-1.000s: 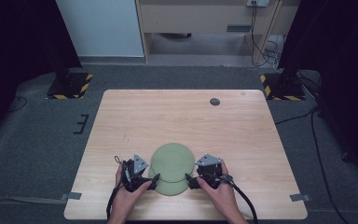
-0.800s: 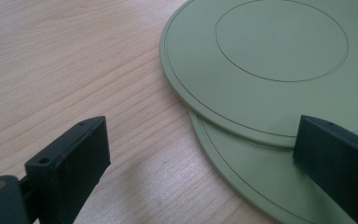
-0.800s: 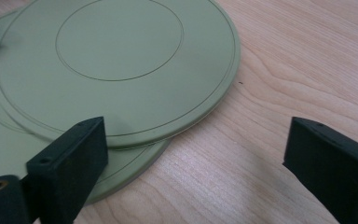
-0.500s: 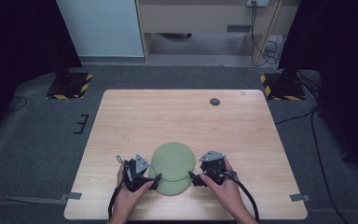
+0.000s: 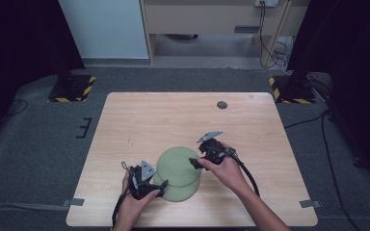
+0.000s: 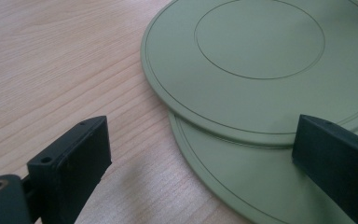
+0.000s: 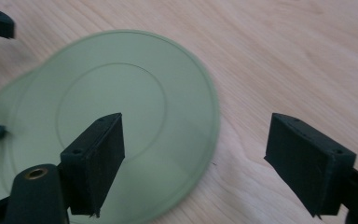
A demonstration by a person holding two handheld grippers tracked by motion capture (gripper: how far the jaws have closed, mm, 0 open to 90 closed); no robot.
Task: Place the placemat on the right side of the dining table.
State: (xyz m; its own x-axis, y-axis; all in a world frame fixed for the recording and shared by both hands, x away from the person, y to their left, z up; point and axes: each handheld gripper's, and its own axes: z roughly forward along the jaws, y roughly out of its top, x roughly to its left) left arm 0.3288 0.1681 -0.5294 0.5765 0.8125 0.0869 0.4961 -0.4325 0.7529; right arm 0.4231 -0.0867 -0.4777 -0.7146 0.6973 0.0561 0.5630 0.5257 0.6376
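Now, step: you are separating two stacked green plates; the top plate [image 5: 178,165] sits offset on the bottom plate [image 5: 177,192], near the counter's [image 5: 139,120] front edge.
Left tongs [image 5: 158,186]: wide apart at the bottom plate's left rim, gripping nothing.
Right tongs [image 5: 193,162]: hovering over the top plate's right side, jaws apart and just been closing, nothing pinched between them.
Your move: bring your right jaws level with the top plate's rim, pinch only that edge, and steady the bottom plate with your left.
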